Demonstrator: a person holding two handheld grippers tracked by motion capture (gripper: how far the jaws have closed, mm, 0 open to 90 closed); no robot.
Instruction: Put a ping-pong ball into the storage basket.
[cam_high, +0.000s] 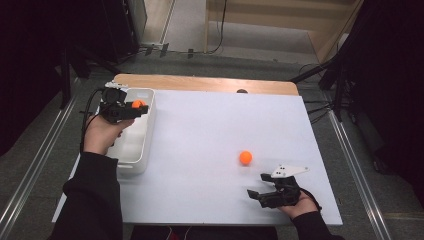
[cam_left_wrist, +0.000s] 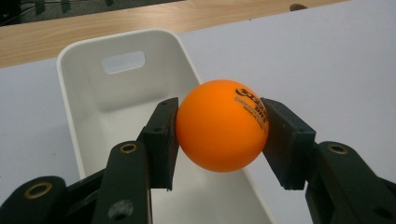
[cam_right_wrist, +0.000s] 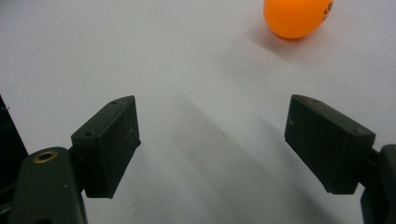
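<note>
Gripping an orange ball (cam_left_wrist: 219, 125) between both pads, the left gripper (cam_high: 134, 108) holds it above the white bin (cam_high: 148, 131) at the table's (cam_high: 200, 130) left edge. Right gripper (cam_high: 256, 186) rests low, jaws spread wide, nothing between them; second orange ball (cam_high: 245, 157) lies near it on the table.

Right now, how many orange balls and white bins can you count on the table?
Orange ping-pong balls: 2, namely the held ball between the left gripper pads over the bin, and the loose ball on the table.
White bin: 1
Total: 3
</note>
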